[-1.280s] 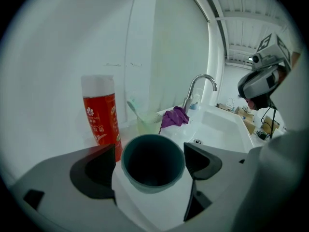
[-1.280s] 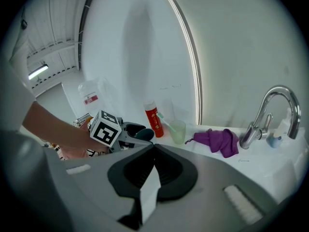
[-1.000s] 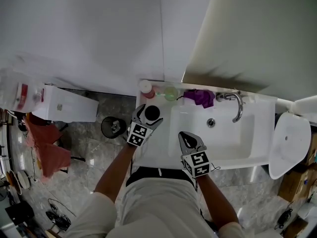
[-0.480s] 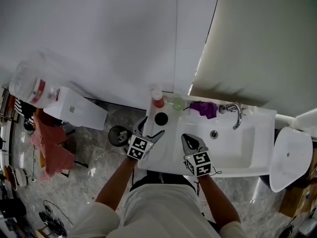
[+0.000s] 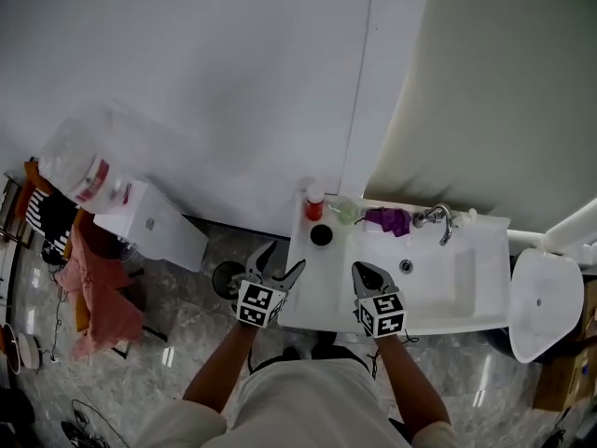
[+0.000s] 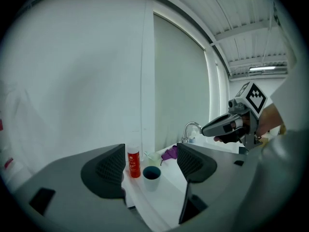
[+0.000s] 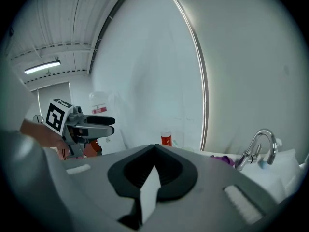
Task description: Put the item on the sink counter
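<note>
dark cup (image 5: 321,235) down on the sink desk (image 5: 312,292), both tools off it.
left tool (image 5: 280,261): jaws apart, have just been closing, nothing between them. right tool (image 5: 364,273): jaws together, empty. Both hang by the desk's near edge, the left one off its near left corner. Cup stands upright at the far left of the desk, just near of the red bottle (image 5: 314,205), well apart from either tool. Bottle label print is too small to read.

1. A pale cream, short-sleeved top (image 5: 298,399) is worn.
2. The left gripper (image 5: 283,259) and right gripper (image 5: 362,273) are built in grey, with black ribbed pads (image 6: 112,166).
3. A cube (image 5: 258,303) with black-and-white square markers is carried behind each gripper's jaws.
</note>
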`<action>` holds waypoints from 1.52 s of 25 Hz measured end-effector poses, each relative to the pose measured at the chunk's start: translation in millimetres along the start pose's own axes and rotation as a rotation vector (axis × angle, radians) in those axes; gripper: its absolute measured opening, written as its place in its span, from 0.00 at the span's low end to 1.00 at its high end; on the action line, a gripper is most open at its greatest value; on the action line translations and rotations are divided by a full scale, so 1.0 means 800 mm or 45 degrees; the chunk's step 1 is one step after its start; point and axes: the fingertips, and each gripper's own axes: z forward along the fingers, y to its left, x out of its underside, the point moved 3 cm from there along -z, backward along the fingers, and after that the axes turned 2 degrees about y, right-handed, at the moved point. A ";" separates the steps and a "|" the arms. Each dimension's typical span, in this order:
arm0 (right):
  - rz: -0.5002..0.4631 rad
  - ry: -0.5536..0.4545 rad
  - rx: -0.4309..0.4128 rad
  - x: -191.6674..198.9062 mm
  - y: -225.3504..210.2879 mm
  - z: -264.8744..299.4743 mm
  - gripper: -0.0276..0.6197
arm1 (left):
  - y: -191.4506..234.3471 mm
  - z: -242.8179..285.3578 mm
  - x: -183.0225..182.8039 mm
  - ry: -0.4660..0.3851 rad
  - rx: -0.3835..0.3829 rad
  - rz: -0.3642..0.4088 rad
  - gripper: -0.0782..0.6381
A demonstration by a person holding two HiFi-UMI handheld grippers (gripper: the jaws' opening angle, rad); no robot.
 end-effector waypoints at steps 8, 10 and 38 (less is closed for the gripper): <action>0.004 -0.078 0.074 -0.013 0.058 -0.048 0.06 | 0.002 -0.086 0.000 0.011 0.014 -0.019 0.36; 0.001 -0.086 0.077 -0.012 0.073 -0.058 0.06 | 0.000 -0.102 0.000 0.005 0.027 -0.022 0.31; -0.060 -0.163 0.030 -0.032 0.067 -0.137 0.06 | -0.071 -0.152 -0.036 -0.045 0.040 -0.055 0.12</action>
